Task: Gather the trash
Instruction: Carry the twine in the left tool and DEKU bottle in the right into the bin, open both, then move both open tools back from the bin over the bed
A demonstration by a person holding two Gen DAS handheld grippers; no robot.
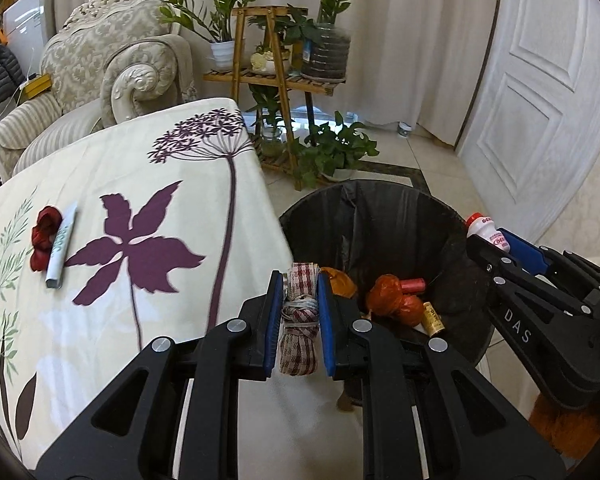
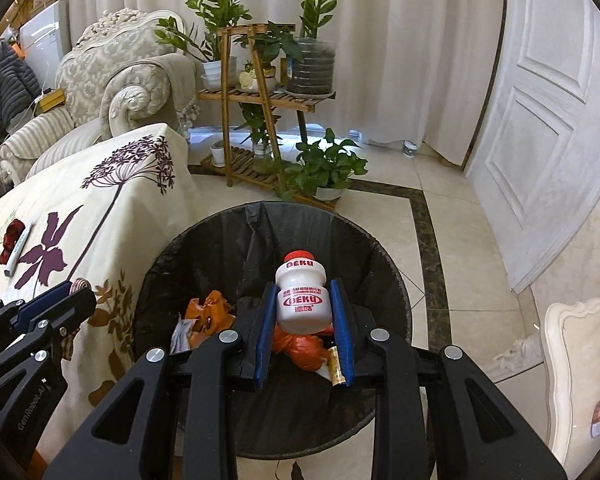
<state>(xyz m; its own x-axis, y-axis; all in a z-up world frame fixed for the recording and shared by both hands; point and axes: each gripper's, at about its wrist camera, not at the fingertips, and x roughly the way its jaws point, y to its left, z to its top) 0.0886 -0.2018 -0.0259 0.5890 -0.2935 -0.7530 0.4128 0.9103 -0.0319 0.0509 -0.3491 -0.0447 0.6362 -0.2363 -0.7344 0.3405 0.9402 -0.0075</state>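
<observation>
The bin stands on the floor just right of the surface; a tube lies on the surface, wrappers in the bin.

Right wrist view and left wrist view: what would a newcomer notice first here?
The white bottle with a red cap, held by the right gripper over the black trash bin. Next, the checked cloth bundle clamped in the left gripper beside the bin. On the floral tablecloth lie a tube and a red wrapper.
</observation>
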